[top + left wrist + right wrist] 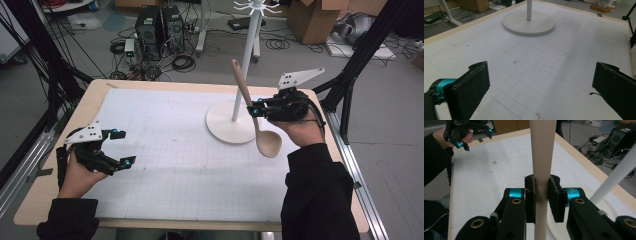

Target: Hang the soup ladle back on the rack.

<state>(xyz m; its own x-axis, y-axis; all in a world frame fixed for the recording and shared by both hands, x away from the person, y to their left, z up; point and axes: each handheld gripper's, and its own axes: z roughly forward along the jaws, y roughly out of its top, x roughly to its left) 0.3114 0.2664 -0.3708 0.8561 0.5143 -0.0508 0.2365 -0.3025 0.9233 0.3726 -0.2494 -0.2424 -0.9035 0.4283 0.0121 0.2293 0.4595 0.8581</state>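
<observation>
The right gripper [256, 108] pinches the handle of a pale wooden spoon [257, 122] between its fingers [531, 197], bowl hanging below them, just before the white round-based stand [231, 123]. The left gripper [121, 148] hovers over the white gridded surface [175, 165], fingers [474, 85] spread wide.

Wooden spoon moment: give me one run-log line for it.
right gripper: shut on wooden spoon, bowl down, held above table | left gripper: open, idle | white stand: upright beside spoon
</observation>
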